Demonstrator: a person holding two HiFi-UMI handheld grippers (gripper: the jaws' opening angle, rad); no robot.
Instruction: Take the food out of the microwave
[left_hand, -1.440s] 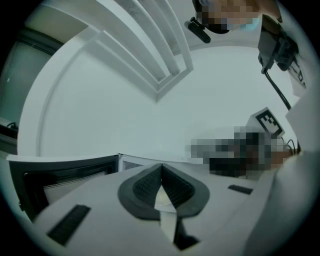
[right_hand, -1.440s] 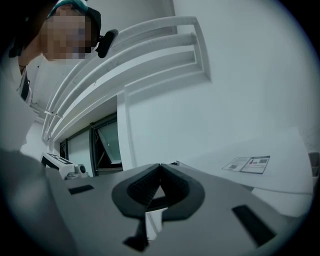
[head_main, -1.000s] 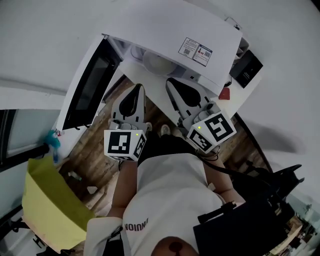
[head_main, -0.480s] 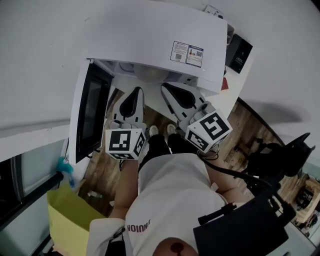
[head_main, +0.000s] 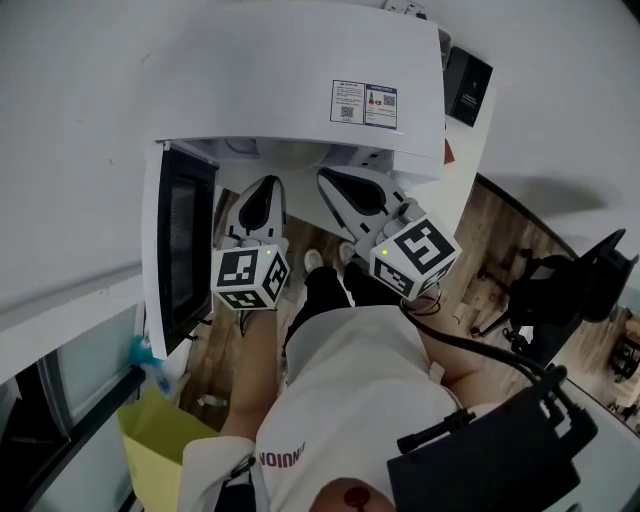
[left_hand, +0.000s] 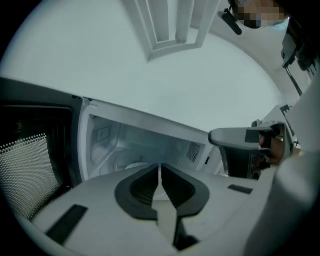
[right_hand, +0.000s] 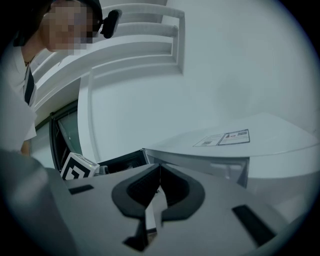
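Filling the bottom of the head view is the person's white shirt (head_main: 340, 400), with both grippers held out above it in the frame. The left gripper (head_main: 266, 188), at centre left, has its jaws pressed together on nothing; its own view shows the tips meeting in a thin line. The right gripper (head_main: 335, 180), just beside it at centre, is likewise closed and empty, its pads touching in its own view. Both point toward the microwave (head_main: 300, 70), whose white top spans the upper middle of the head view and carries two stickers (head_main: 364, 102).

The door (head_main: 180, 250) stands swung open at the left of the frame, beside the left gripper. Through the left gripper view the lit cavity (left_hand: 125, 145) lies just past the jaw tips. A pale round shape (left_hand: 134, 166) rests on the cavity's floor, close behind the jaws. Whether it is the food's dish or the turntable I cannot tell.

A yellow bag (head_main: 150, 455) sits at lower left on the wooden floor (head_main: 225, 350). Farther off, a black box (head_main: 467, 72) lies at upper right beside the microwave, and a dark chair (head_main: 570, 290) stands at the right edge.
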